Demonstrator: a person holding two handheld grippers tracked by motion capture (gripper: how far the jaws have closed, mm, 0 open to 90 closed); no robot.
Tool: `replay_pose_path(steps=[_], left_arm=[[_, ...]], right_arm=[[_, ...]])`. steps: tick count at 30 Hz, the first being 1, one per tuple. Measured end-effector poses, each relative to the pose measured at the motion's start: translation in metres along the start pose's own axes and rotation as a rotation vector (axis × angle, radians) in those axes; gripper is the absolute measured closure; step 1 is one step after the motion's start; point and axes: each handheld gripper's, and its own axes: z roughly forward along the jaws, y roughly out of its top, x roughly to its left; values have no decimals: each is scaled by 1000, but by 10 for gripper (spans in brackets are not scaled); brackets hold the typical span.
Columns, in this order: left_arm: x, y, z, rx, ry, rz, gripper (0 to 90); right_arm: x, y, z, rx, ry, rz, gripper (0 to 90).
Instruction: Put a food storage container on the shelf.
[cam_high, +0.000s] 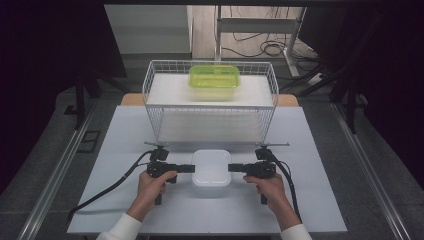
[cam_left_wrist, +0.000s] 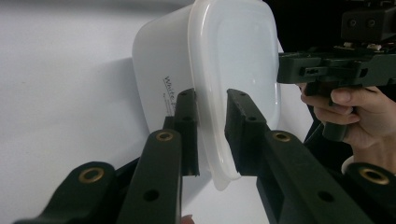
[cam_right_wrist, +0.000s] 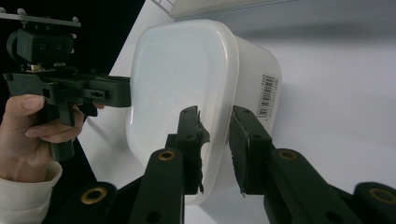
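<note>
Both hands low in frame, left claw (cam_high: 189, 168) clamped on white lidded tub (cam_high: 211, 172) rim, right claw (cam_high: 234, 168) gripping opposite rim, tub sitting on table (cam_high: 310, 200)

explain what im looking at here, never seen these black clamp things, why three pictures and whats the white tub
A person sits at a white table and holds a hand-operated two-jaw gripper in each hand. The high view comes from a camera above the person, looking forward and down. The two other pictures come from cameras riding on the grippers, looking along their black jaws.

On the table lies a white plastic container with a lid. Behind it stands a white wire rack with a green lidded container on its upper shelf.

The left gripper clamps the white container's lid rim from one side, and the right gripper clamps it from the opposite side. In each gripper view the rim sits pinched between the two jaws. The container rests on the table.
</note>
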Motion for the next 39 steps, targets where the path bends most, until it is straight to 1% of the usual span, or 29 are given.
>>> replay_pose_path(steps=[3, 5, 7, 10, 14, 18, 22, 28, 35, 37, 39], left_arm=[[-2, 0, -2, -12, 6, 7, 784], [-5, -2, -3, -26, 19, 25, 792], [-6, -2, -5, -31, 19, 32, 793], [-8, -2, -8, -43, 16, 47, 793], [-13, -1, -13, -58, 16, 68, 793], [-19, 0, -18, -69, 19, 102, 793], [-22, 1, -22, -81, 5, 115, 795], [-24, 1, -23, -85, 4, 126, 795], [-29, 1, -30, -110, -9, 138, 795], [-34, 2, -33, -117, 3, 160, 796], [-39, 2, -35, -121, 14, 180, 796]], right_arm=[[2, 0, -2, -14, 4, -20, 770], [4, 0, -3, -26, -3, -40, 786], [7, 1, -4, -31, -8, -56, 786], [9, 1, -6, -40, -1, -70, 786], [14, 2, -9, -55, 6, -101, 786], [19, 3, -12, -70, 9, -124, 786], [23, 3, -17, -90, 18, -148, 786], [26, 4, -18, -90, 12, -170, 785], [33, 5, -22, -116, 17, -207, 785], [36, 5, -24, -125, 18, -224, 785], [39, 6, -26, -129, 8, -234, 785]])
